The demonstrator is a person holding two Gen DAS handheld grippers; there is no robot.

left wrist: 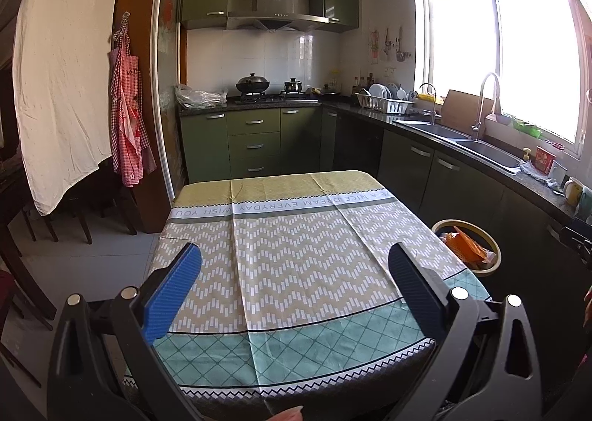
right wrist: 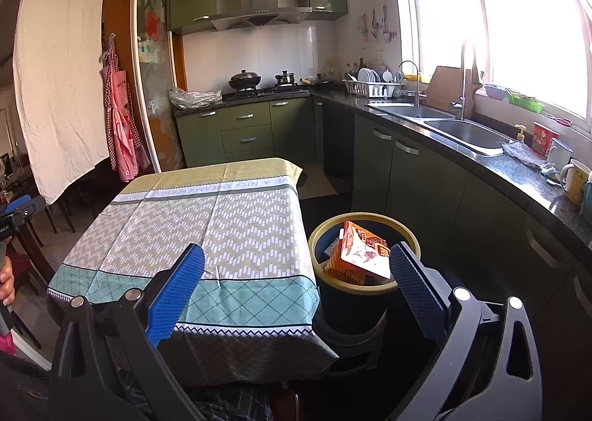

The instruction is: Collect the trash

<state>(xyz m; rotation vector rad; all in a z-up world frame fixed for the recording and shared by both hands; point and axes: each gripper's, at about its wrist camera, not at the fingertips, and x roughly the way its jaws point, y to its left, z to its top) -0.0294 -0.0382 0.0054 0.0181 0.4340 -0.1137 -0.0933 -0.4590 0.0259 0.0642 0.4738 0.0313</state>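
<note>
A dark round trash bin with a yellow rim stands on the floor right of the table; orange and white snack packets stick out of it. In the left wrist view the same bin shows past the table's right edge. My right gripper hangs open above the table's near right corner and the bin, nothing between its blue pads. My left gripper is open over the patterned tablecloth, holding nothing. The cloth's top carries no loose items.
A dark counter with a double sink, taps, mugs and a red cup runs along the right. Green cabinets, a stove with pots and a dish rack sit at the back. Dark chairs and a hanging white sheet stand left.
</note>
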